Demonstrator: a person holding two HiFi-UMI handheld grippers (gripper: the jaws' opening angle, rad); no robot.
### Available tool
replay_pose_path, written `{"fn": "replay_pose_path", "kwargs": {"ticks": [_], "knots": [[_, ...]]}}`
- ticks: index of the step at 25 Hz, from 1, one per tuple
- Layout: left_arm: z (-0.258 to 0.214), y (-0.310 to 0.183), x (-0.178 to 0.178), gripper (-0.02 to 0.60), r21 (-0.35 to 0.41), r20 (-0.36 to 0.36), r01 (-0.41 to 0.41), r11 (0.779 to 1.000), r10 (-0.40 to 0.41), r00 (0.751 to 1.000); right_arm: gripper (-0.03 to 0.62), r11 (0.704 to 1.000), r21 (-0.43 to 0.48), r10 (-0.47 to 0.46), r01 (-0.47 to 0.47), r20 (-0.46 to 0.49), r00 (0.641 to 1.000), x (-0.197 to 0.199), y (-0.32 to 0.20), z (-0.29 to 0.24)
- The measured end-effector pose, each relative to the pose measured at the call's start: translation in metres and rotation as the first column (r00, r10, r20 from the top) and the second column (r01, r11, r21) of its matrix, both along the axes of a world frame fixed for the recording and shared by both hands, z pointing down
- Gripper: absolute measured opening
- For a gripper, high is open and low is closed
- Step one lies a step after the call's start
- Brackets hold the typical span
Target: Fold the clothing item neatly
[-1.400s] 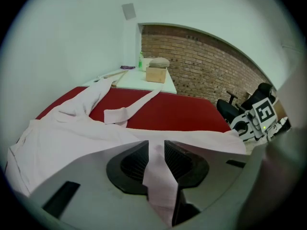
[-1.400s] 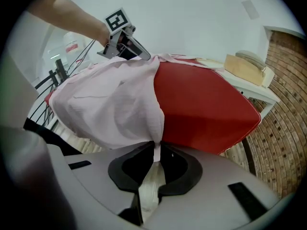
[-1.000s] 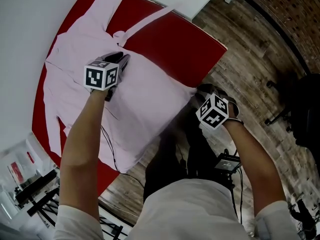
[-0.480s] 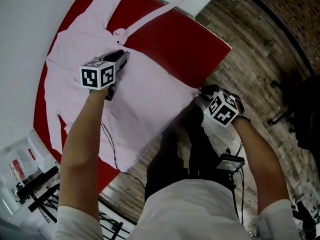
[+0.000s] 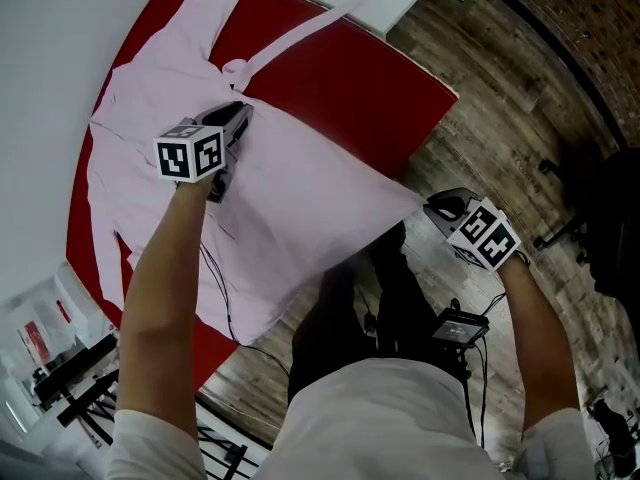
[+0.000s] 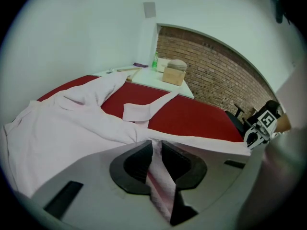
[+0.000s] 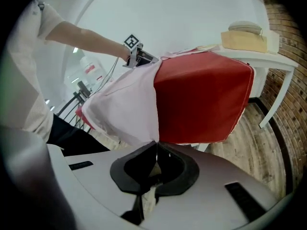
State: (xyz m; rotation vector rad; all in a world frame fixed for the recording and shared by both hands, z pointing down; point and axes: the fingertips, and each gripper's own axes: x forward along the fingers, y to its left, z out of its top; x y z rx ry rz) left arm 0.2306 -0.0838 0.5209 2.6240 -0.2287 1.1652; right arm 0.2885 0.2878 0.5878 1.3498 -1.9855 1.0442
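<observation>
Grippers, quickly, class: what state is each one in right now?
Left gripper: closing, shirt between its jaws.
Right gripper: closed, holding the shirt.

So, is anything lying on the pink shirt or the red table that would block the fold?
Nothing visible does. The left gripper is closing with the shirt between its jaws. The right gripper is shut on a shirt corner held out past the edge of the red table. Only the shirt lies on that table.
</observation>
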Motion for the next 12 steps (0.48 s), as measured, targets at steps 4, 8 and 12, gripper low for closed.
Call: {"fn": "replay_pose_path", "kwargs": {"ticks": [4, 8, 12], "knots": [[0.0, -0.001, -0.001, 0.069, -0.007, 0.0, -0.001, 1.0, 0.001, 1.0, 0.018, 1.0, 0.015, 0.015, -0.016, 0.049, 0.999, -0.004, 0.016, -0.02], [0.0, 0.001, 0.001, 0.069, -0.006, 0.0, -0.005, 1.0, 0.005, 1.0, 0.018, 0.999, 0.022, 0.028, -0.029, 0.052, 0.998, -0.005, 0.025, -0.03], [0.0, 0.003, 0.004, 0.069, -0.006, -0.003, -0.013, 1.0, 0.013, 1.0, 0.018, 0.998, 0.011, 0.069, -0.07, 0.048, 0.996, 0.003, 0.024, -0.024]]}}
